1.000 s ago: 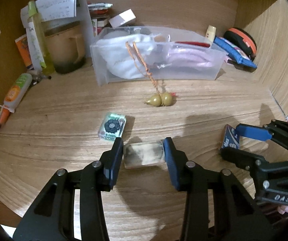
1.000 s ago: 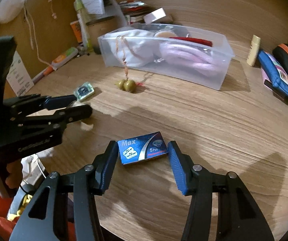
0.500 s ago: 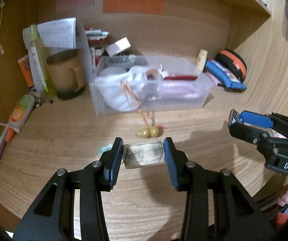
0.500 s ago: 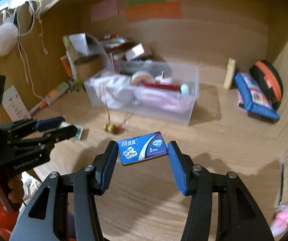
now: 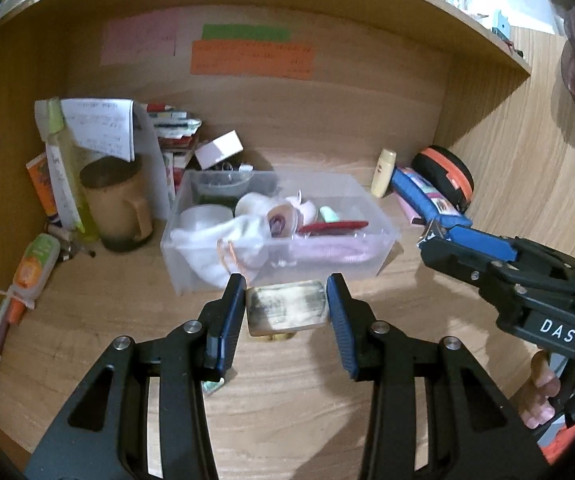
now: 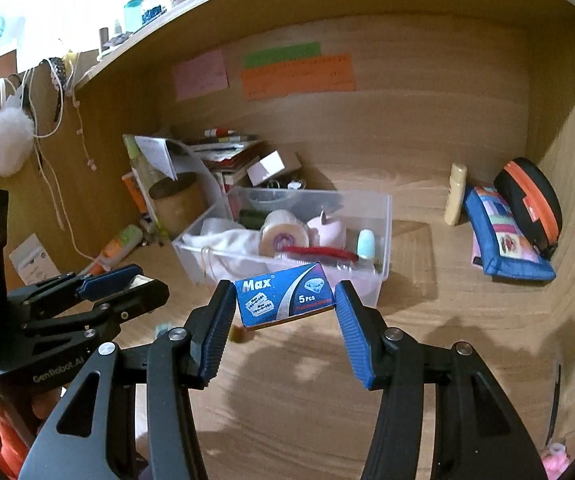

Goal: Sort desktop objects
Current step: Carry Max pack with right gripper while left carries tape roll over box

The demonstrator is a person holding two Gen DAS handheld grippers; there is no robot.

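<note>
Blue razor-blade box (image 6: 285,299) clamped in right tongs (image 6: 285,312) — left tongs (image 5: 285,314) clamp pale block (image 5: 285,309) before clear bin (image 5: 371,264).

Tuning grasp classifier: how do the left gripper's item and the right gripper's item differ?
The grey block is unprinted, mottled, with rounded corners; the blue Max box is printed, sharp-edged cardboard. The block sits level, the box tilts. Both are clamped by their ends, left gripper and right gripper, above the desk.
</note>
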